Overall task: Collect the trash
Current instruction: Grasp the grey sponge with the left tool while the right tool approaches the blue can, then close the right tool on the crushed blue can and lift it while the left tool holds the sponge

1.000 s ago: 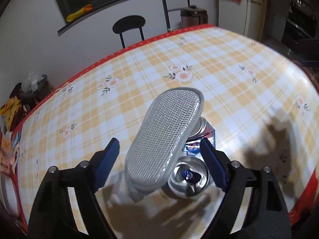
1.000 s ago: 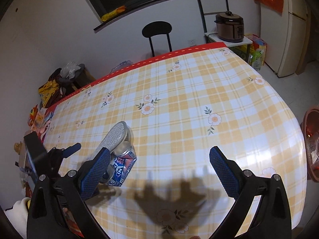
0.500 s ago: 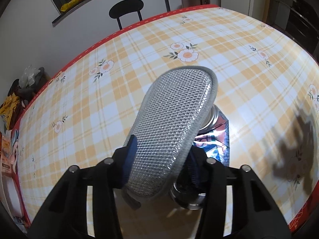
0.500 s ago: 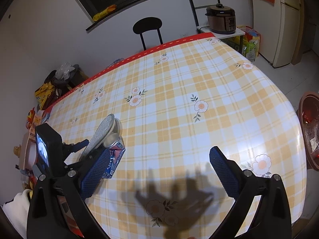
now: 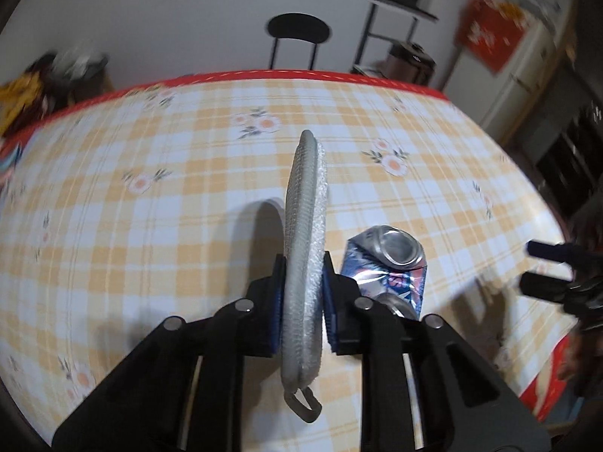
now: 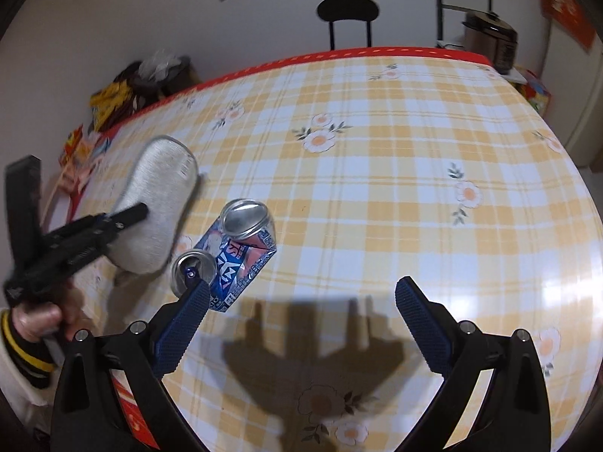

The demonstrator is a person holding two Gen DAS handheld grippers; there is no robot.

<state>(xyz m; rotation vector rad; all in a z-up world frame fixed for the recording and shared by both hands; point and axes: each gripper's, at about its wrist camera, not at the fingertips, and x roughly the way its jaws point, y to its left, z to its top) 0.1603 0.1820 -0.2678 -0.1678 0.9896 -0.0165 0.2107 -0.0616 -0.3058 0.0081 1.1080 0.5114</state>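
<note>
Left gripper (image 5: 303, 293) has just clamped shut; right gripper (image 6: 301, 324) gapes wide.

This was a home dining area beside a kitchen. A large table (image 6: 377, 188) wore a wipe-clean cloth in orange and white checks with printed daisies and a red border. A black chair (image 6: 348, 9) stood at its far side against a plain white wall. A brown rice cooker (image 6: 490, 37) sat on a side stand at the right, near a white fridge (image 5: 527, 71) carrying a red paper decoration (image 5: 490, 37). Bags and packets (image 6: 113, 101) were heaped on the left.
</note>
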